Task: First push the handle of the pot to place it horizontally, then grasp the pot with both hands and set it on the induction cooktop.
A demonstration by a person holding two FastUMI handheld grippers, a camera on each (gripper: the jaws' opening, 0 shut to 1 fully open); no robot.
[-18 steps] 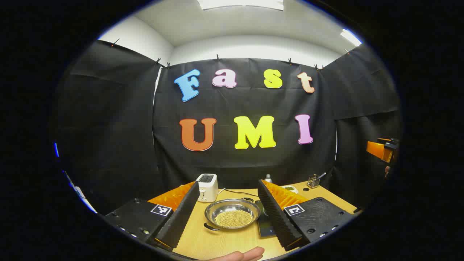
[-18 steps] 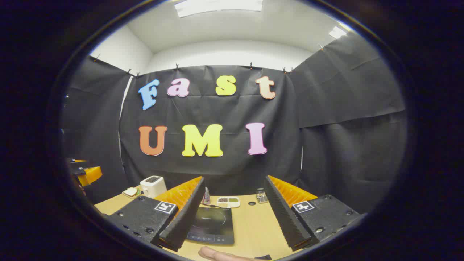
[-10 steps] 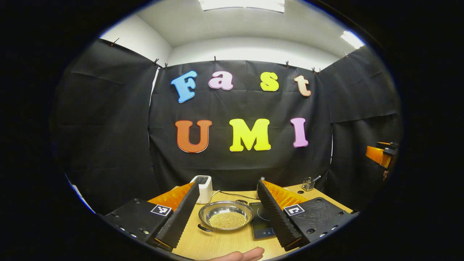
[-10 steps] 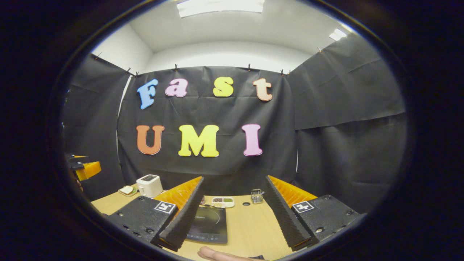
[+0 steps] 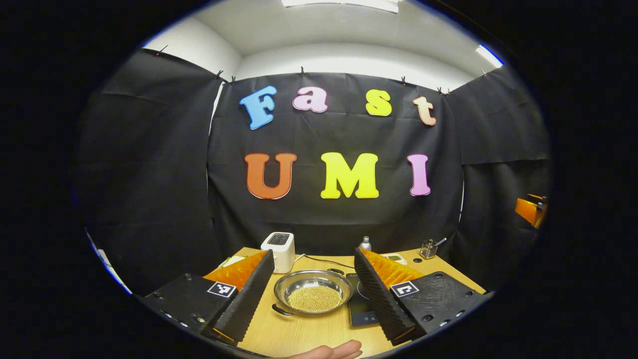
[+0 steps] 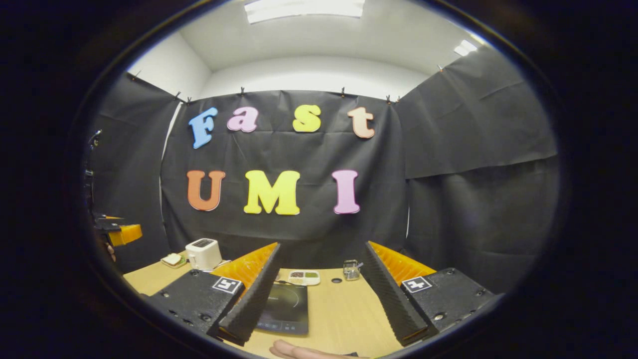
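A shallow steel pot (image 5: pixel 313 297) filled with small yellow beads sits on the wooden table (image 5: pixel 299 334), one dark handle (image 5: pixel 282 311) at its near left and another (image 5: pixel 338 272) at its far right. The black induction cooktop (image 5: pixel 360 306) lies just right of it, and in the right gripper view the cooktop (image 6: pixel 284 309) is partly behind the left finger. My left gripper (image 5: pixel 314 294) stands open above the table's near edge, with the pot seen between its fingers. My right gripper (image 6: pixel 319 299) is open too, nothing between its fingers. The other gripper (image 6: pixel 122 233) shows at the far left.
A white toaster (image 5: pixel 278 251) stands at the back, a cable running from it. A small bottle (image 5: pixel 366 243) and a utensil holder (image 5: pixel 428 249) sit along the rear edge. In the right gripper view a two-part condiment dish (image 6: pixel 304 277) and a plate with bread (image 6: pixel 173 259) rest there. A fingertip (image 5: pixel 331 352) shows at the bottom.
Both views have shifted slightly as the hands move; the pot and cooktop stay where they were. Both grippers remain open.
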